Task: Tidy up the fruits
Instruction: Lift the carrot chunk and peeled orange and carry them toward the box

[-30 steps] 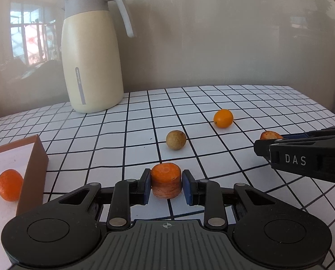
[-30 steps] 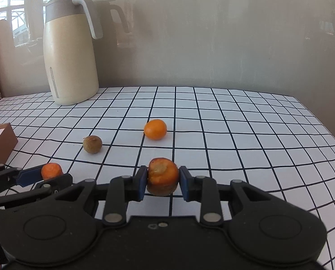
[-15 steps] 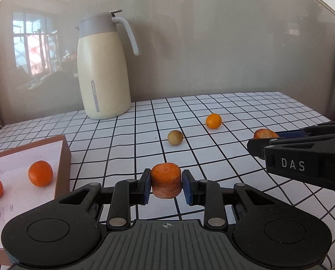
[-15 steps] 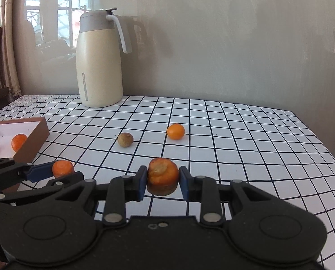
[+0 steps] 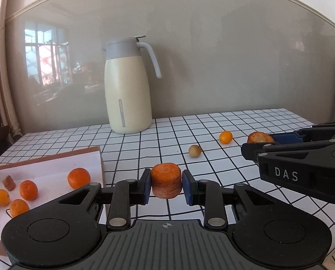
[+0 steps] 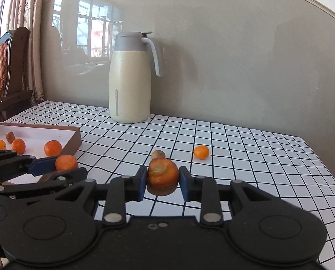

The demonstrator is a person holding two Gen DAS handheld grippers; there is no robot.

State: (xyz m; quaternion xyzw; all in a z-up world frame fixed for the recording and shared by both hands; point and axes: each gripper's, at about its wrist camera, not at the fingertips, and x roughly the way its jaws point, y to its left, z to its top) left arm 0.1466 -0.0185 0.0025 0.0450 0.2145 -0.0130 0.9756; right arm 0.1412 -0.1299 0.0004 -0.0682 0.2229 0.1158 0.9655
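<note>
Both views are evenly lit by daylight; exposure is bright with no blown-out areas on the table [image 5: 246, 121]. The glossy wall [image 6: 234, 56] acts as a mirror: a window reflection [image 6: 93, 22] appears on its left portion in both views, with soft glare. The jug [image 5: 128, 85] casts a faint, diffuse shadow on the wall to its right. Small soft shadows lie under the loose fruit [image 6: 201, 152]. Fisheye distortion is strong: the wall moulding arcs across the top, grid lines curve toward the frame edges, and the corners vignette to black. Focus is sharp centrally; no motion blur is evident.
</note>
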